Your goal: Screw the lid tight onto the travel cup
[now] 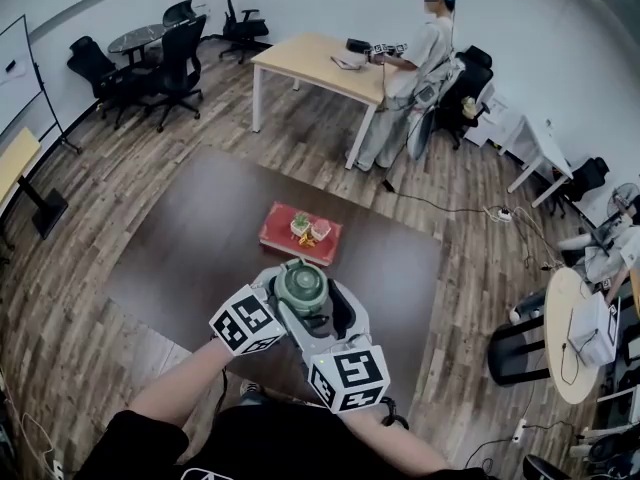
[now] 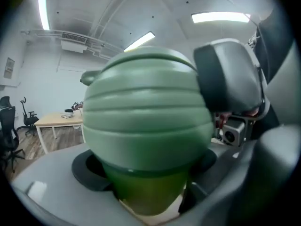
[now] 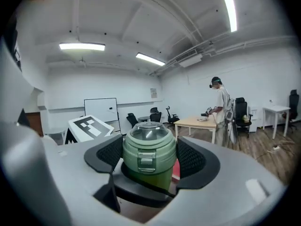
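Note:
A green travel cup (image 1: 301, 288) with a ribbed green lid is held in the air between both grippers, above the dark table. My left gripper (image 1: 288, 303) comes in from the left, shut on the darker cup body (image 2: 146, 192); the lid (image 2: 146, 117) fills most of the left gripper view. My right gripper (image 1: 318, 306) reaches in from below right, its black pads (image 3: 106, 157) against both sides of the lid (image 3: 149, 147), whose clear top and front latch face the camera. The right gripper's grey finger (image 2: 230, 84) shows in the left gripper view beside the lid.
A red tray (image 1: 285, 240) with small items lies on the dark brown table (image 1: 200, 238) just beyond the cup. Farther back a person (image 1: 420, 53) stands at a light wooden desk (image 1: 310, 63). Black office chairs (image 1: 170, 58) stand at the back left, a round table (image 1: 565, 338) at the right.

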Available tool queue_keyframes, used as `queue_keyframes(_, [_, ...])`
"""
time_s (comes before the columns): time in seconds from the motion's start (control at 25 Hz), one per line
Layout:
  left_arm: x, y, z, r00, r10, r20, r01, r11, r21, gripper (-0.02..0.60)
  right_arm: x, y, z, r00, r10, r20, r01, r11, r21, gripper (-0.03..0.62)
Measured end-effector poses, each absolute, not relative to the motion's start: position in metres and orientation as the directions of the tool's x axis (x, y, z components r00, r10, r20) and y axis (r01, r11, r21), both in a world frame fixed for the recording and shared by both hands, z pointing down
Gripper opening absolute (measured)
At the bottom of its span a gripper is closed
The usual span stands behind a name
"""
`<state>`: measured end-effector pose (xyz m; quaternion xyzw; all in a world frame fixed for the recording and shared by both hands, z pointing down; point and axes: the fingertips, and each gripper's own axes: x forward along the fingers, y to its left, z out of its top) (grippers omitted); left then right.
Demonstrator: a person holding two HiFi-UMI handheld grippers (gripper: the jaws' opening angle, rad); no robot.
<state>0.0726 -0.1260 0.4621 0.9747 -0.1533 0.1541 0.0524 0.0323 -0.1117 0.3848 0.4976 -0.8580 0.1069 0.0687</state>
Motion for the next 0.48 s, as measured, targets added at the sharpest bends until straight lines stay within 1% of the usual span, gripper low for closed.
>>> queue_keyframes(0.04, [0.073, -0.126, 0.462, 0.911, -0.276, 0.306, -0.311, -0.948, 0.072, 0.419, 0.031, -0.112, 0.385, -0.51, -0.83, 0.225, -0.86, 0.5, -0.102, 0.371])
queue_keyframes(0.12, [0.069, -0.129, 0.461, 0.921, -0.264, 0.286, -0.306, -0.945, 0.112, 0.42, 0.025, -0.11, 0.385, -0.616, -0.756, 0.222, -0.784, 0.617, -0.076, 0.371])
queue_keyframes(0.2, [0.065, -0.127, 0.456, 0.934, -0.241, 0.265, -0.283, -0.95, 0.134, 0.42, 0.025, -0.103, 0.383, -0.752, -0.627, 0.203, -0.647, 0.761, -0.048, 0.377])
queue_keyframes(0.32, [0.067, -0.109, 0.444, 0.967, -0.118, 0.224, -0.153, -0.978, 0.142, 0.42, 0.037, -0.094, 0.379, -0.91, -0.381, 0.164, -0.392, 0.919, -0.043, 0.379])
queue_keyframes(0.4, [0.069, -0.094, 0.441, 0.974, -0.035, 0.223, -0.066, -0.989, 0.133, 0.42, 0.04, -0.089, 0.378, -0.964, -0.216, 0.153, -0.227, 0.972, -0.06, 0.385])
queue_keyframes(0.44, [0.07, -0.09, 0.441, 0.973, -0.024, 0.231, -0.054, -0.991, 0.126, 0.42, 0.039, -0.087, 0.378, -0.974, -0.162, 0.156, -0.174, 0.982, -0.067, 0.383])
queue_keyframes(0.48, [0.071, -0.09, 0.442, 0.97, -0.037, 0.24, -0.068, -0.99, 0.122, 0.42, 0.037, -0.086, 0.378, -0.977, -0.142, 0.162, -0.156, 0.985, -0.074, 0.383])
